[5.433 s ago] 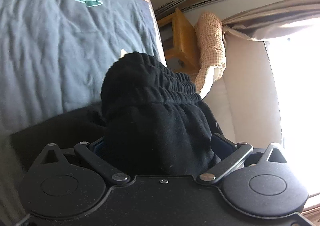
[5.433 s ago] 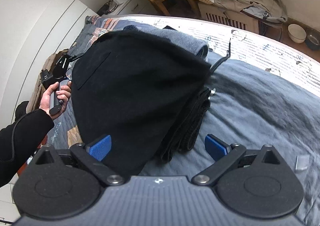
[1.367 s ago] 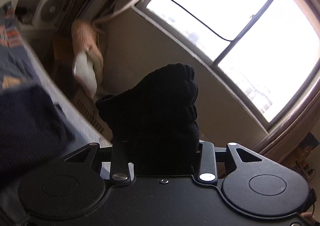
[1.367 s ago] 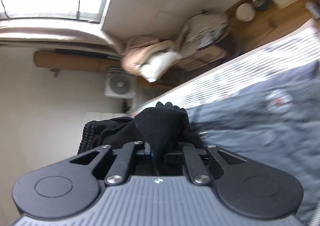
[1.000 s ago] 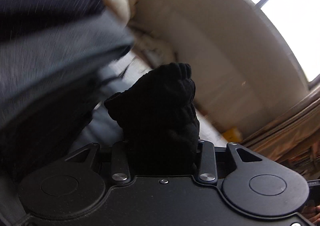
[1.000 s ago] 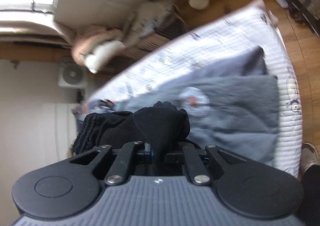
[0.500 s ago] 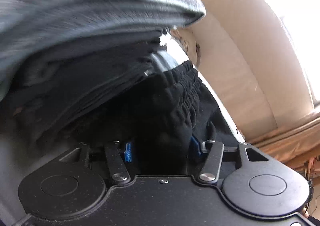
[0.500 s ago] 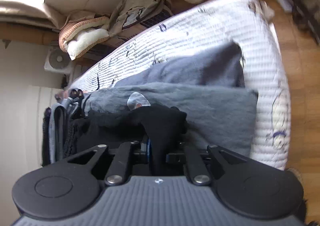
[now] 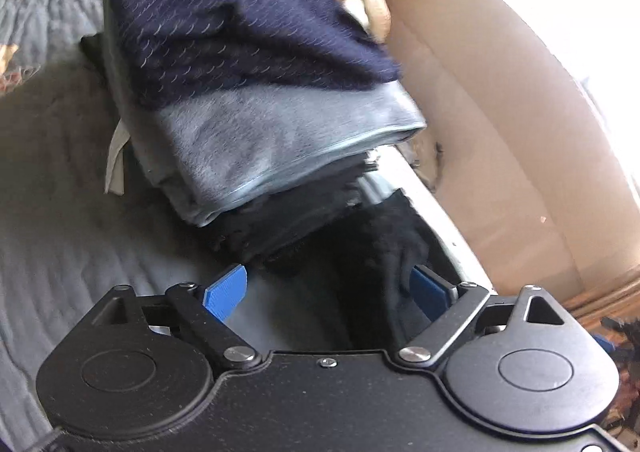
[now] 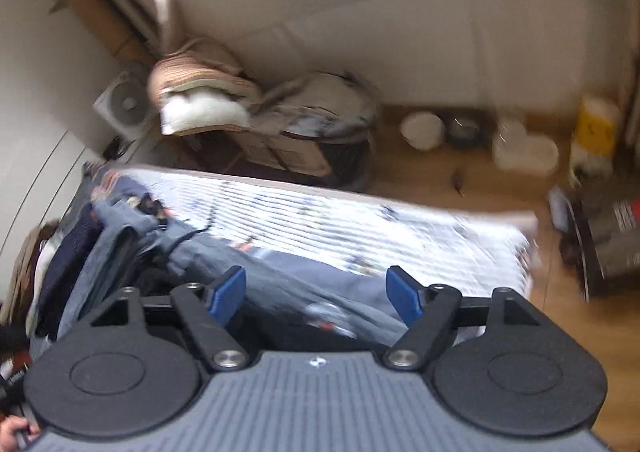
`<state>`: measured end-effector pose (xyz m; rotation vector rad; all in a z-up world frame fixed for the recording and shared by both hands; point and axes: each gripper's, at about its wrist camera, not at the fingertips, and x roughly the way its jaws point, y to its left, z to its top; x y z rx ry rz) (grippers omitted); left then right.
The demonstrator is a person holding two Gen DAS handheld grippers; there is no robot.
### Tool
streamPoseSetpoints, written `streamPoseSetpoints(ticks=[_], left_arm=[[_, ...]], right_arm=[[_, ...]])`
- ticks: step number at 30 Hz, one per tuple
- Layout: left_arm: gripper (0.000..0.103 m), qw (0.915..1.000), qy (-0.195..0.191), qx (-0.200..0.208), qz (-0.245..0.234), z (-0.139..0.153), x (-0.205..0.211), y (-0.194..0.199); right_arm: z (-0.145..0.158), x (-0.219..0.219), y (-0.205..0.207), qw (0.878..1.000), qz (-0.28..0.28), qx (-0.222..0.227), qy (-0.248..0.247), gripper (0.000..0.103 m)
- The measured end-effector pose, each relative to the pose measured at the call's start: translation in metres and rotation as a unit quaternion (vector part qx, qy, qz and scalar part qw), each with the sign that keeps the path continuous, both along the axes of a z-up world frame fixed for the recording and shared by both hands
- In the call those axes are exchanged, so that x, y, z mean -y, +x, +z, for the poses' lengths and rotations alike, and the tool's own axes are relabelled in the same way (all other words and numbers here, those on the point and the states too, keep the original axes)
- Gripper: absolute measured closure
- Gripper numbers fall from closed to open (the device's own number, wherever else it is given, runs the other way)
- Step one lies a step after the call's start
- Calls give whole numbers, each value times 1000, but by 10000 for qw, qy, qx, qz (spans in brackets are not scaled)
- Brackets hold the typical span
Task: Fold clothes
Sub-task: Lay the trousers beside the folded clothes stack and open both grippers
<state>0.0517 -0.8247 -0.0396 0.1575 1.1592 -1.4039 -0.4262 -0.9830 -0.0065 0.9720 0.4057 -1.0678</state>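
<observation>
The left gripper is opening, jaws apart, the black garment lying loose between them toward four o'clock of the folded stack, seemingly released there. The right gripper is opening too, apparently empty above the bed.

Left gripper: black matte body filling the lower frame, two round housings with embossed discs, angular link arms on silver pivot screws, one small screw at centre top. Pads are ribbed blue plastic.

Right gripper: same black housings, links and silver screws, blue pads; centre panel is grey and ribbed, with a small white mark at its top edge.
</observation>
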Motion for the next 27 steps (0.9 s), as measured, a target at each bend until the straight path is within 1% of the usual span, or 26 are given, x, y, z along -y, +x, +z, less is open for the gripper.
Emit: streamPoseSetpoints(ticks=[2, 3, 5, 7, 8, 9, 11, 14, 15, 17, 18, 19, 20, 22, 23, 25, 27], left_arm=[[15, 9989, -171, -39, -426, 8, 11, -21], [17, 9977, -238, -126, -615, 8, 21, -31], [17, 9942, -330, -441, -919, 0, 43, -50], [17, 9884, -380, -868, -1183, -14, 71, -67], [17, 9862, -353, -1030, -1249, -25, 85, -74], [17, 9845, -309, -1159, -1282, -37, 99, -80], [17, 9826, -186, -1337, -1274, -63, 123, -85], [18, 9863, 207, -1350, -927, -110, 148, -77], [18, 9869, 311, -1349, -828, -123, 154, -73], [17, 9875, 447, -1325, -720, -141, 164, -69], [15, 9885, 481, -1216, -765, -147, 169, -71], [13, 9895, 477, -1010, -916, -147, 172, -77], [8, 9898, 465, -801, -1078, -144, 173, -86], [7, 9887, 464, -434, -1355, -136, 177, -100], [7, 9880, 495, -326, -1426, -129, 177, -105], [7, 9871, 561, -262, -1480, -113, 174, -111], [6, 9858, 727, -196, -1500, -95, 168, -117]], right_arm=[[3, 2, 22, 9997, 222, 129, 3, 21], [3, 3, 33, 9993, 317, 203, 25, 21], [-1, 6, 53, 9979, 492, 415, 118, 20], [-21, 8, 68, 9941, 612, 805, 401, 20], [-31, 9, 75, 9925, 639, 895, 534, 20], [-42, 9, 81, 9915, 676, 910, 636, 20], [-64, 9, 92, 9912, 769, 755, 769, 20], [-95, 10, 107, 9898, 877, 485, 1012, 20], [-105, 10, 111, 9893, 904, 334, 1093, 20], [-121, 9, 118, 9881, 984, -51, 1180, 20], [-128, 9, 121, 9872, 1018, -210, 1207, 20], [-133, 9, 123, 9859, 1058, -352, 1251, 20], [-137, 9, 124, 9844, 1101, -450, 1297, 20], [-130, 8, 126, 9841, 1149, -511, 1256, 20], [-124, 8, 127, 9844, 1166, -517, 1212, 20], [-110, 7, 130, 9851, 1215, -546, 1089, 20], [-88, 5, 139, 9855, 1307, -610, 895, 19]])
